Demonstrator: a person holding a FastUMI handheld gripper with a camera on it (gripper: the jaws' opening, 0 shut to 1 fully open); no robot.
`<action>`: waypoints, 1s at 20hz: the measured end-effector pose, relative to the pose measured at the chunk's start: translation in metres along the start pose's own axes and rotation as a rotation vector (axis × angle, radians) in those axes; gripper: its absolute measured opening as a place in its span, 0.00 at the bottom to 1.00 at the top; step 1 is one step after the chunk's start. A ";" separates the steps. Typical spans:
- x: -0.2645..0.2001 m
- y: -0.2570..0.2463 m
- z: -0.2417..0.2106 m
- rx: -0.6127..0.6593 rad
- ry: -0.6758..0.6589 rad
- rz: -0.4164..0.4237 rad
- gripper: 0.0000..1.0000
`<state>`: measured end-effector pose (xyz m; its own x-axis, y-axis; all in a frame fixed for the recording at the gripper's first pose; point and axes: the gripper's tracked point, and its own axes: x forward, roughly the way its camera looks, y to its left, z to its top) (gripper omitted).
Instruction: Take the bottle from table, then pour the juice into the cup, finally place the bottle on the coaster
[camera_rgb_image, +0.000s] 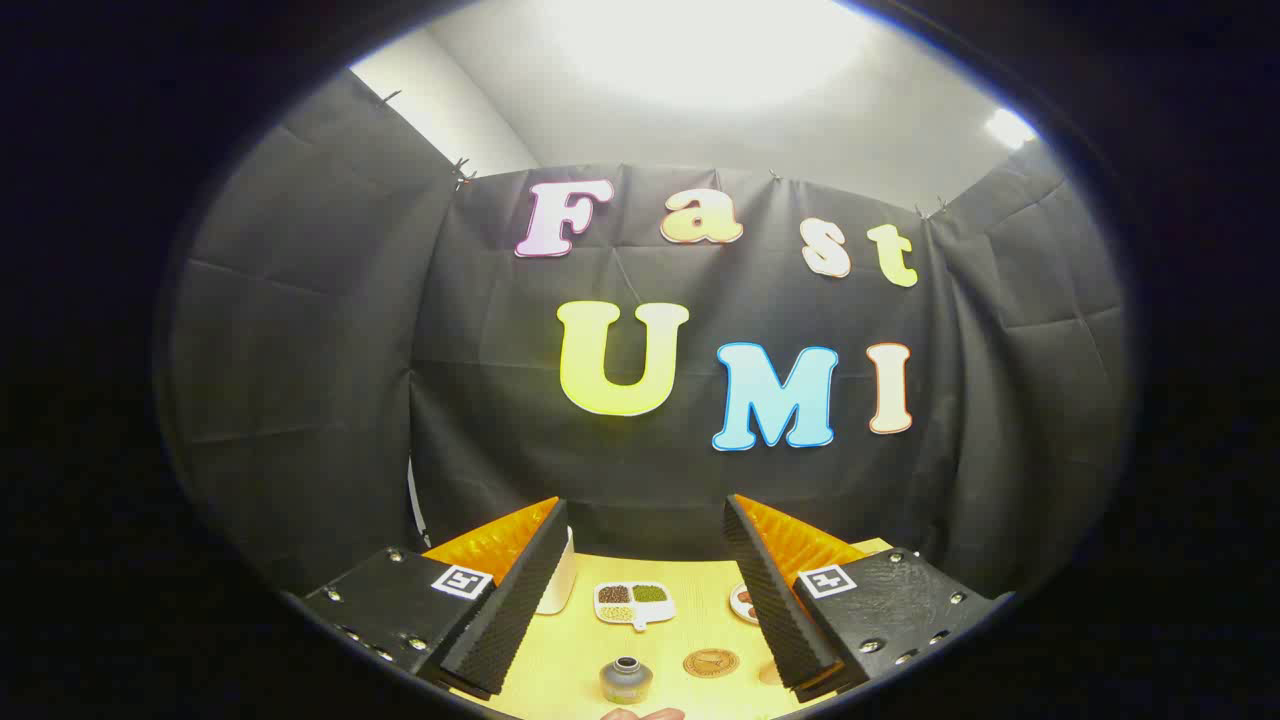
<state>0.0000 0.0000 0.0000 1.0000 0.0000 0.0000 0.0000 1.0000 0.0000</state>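
My gripper (645, 590) is held high above a yellow table (690, 600), open, with nothing between its fingers. Between and below the fingers stands a small dark grey bottle (626, 680) with a round open neck, seen from above. Just right of the bottle lies a round brown coaster (711, 662). A white cup (558, 580) stands at the back left, partly hidden behind the left finger (510, 600).
A white divided dish (633, 604) holding beans and grains sits beyond the bottle. A small round dish (744, 600) peeks from behind the right finger. A fingertip of a hand (645, 714) shows at the near table edge. Black cloth walls close in the back and sides.
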 end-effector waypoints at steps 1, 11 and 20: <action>0.000 -0.002 -0.003 -0.004 0.007 -0.007 0.96; 0.003 -0.006 -0.030 0.008 0.041 -0.037 0.96; 0.007 -0.005 -0.049 -0.029 0.036 -0.058 0.96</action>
<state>0.0069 -0.0050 -0.0486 0.9977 -0.0586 -0.0347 0.0575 0.9979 -0.0299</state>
